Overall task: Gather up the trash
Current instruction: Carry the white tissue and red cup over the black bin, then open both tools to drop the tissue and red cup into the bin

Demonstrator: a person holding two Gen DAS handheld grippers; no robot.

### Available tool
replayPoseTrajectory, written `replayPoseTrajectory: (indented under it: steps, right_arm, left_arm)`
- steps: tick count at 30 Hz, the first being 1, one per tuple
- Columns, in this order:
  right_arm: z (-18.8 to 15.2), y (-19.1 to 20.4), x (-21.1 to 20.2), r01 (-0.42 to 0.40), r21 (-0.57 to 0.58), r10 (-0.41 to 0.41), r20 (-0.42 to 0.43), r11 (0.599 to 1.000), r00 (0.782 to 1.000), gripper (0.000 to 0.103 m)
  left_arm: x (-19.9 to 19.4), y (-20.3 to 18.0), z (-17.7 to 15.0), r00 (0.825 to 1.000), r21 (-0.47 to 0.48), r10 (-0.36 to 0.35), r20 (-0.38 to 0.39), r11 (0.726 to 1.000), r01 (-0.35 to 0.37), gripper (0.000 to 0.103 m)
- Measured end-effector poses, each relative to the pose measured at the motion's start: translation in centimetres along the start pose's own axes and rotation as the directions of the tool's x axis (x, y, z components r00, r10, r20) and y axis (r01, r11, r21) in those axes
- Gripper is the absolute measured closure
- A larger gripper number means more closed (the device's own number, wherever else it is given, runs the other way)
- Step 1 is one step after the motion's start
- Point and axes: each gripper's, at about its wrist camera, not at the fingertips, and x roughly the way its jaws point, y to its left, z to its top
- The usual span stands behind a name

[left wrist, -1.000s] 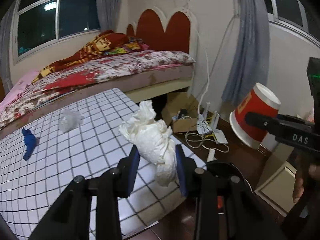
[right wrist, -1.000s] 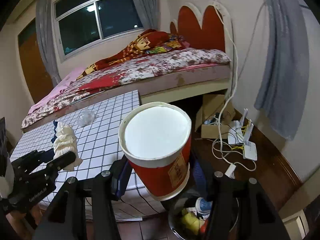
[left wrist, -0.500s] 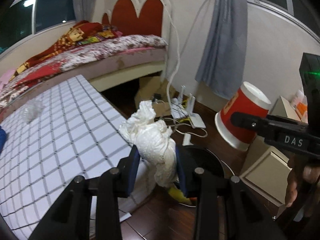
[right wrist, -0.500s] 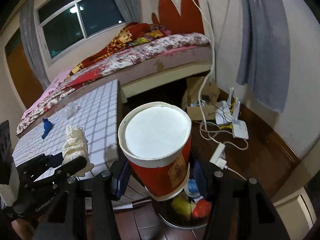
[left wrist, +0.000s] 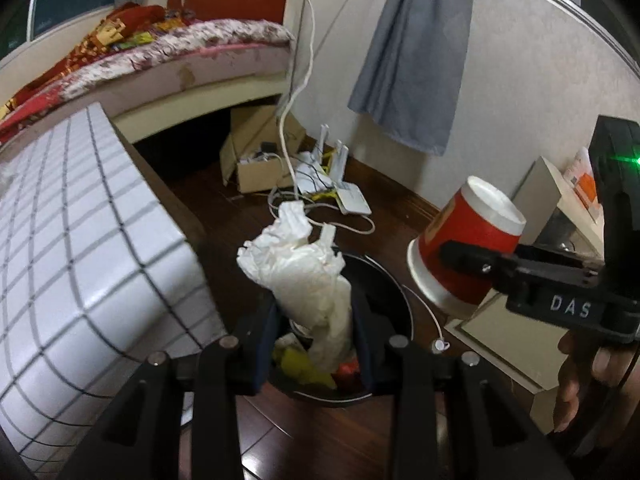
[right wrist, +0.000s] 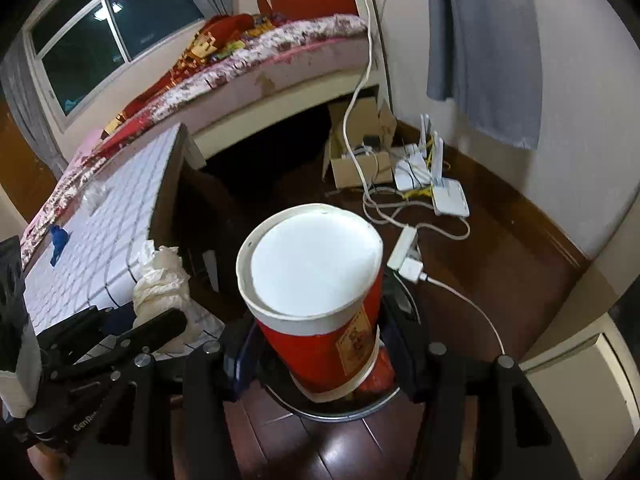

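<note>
Counted here: two grippers, left (left wrist: pixel 314 344) and right (right wrist: pixel 320 354), one crumpled white tissue (left wrist: pixel 308 276), one red paper cup (right wrist: pixel 316 300), one dark bin (left wrist: pixel 394 300), two scraps on the worktop (right wrist: pixel 120 216), one cardboard box (right wrist: pixel 360 160).

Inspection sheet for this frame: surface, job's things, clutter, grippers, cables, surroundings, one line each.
Surface: white grid-patterned table; dark wooden floor beside it.
Job's things: crumpled white tissue, red paper cup, black trash bin on the floor with yellow and red waste inside.
Clutter: blue scrap and clear plastic wad lying on the table.
Grippers: left gripper shut on the tissue above the bin; right gripper shut on the cup above the bin.
Cables: white cable hanging down to a cardboard box; routers and power strip on the floor.
Surroundings: bed, grey curtain, window.
</note>
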Motion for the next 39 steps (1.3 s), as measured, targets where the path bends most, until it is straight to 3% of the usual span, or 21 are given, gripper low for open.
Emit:
replayPoseTrajectory:
  steps: [13,22,24,25,26,27,32,39]
  right_arm:
    - [-2.1,-2.5,7.0,-0.021,0.062,0.030,-0.150,0.998,0.988,0.045]
    - [-2.2,-3.7,10.2,-0.053,0.130,0.078,-0.195,0.990,0.978,0.043]
    - [-2.0,-3.8,11.1,-0.047,0.146,0.078,-0.217,0.988,0.973,0.037]
    - [-2.0,-4.0,11.5,-0.028,0.152,0.062,-0.224,0.988,0.973,0.033]
    - [-2.0,-4.3,11.5,0.000,0.156,0.034,-0.218,0.988,0.975,0.016]
    - [-1.9,-4.8,11.4,0.024,0.169,0.012,-0.209,0.985,0.978,0.005]
    - [-1.9,-6.5,10.9,0.049,0.236,-0.001,-0.197,0.971,0.980,0.004]
    - [-2.2,-5.8,10.1,0.068,0.221,-0.025,-0.194,0.973,0.981,0.001]
  left_arm:
    - [5.2,0.5,-1.6,0.991,-0.060,-0.069,-0.113,0.996,0.062,0.067]
    - [8.2,0.3,-2.2,0.982,-0.063,-0.079,-0.171,0.996,0.069,0.065]
    - [8.8,0.3,-2.3,0.981,-0.077,-0.085,-0.177,0.994,0.073,0.056]
    - [9.1,0.4,-2.3,0.981,-0.085,-0.074,-0.180,0.995,0.060,0.033]
    - [9.2,0.5,-2.4,0.983,-0.097,-0.054,-0.175,0.995,0.038,0.019]
    - [9.1,0.7,-2.5,0.985,-0.107,-0.044,-0.167,0.994,0.026,0.018]
    - [9.2,1.4,-3.1,0.984,-0.115,0.005,-0.181,0.993,-0.026,0.011]
    - [8.4,1.5,-3.0,0.985,-0.095,0.048,-0.166,0.993,-0.064,0.007]
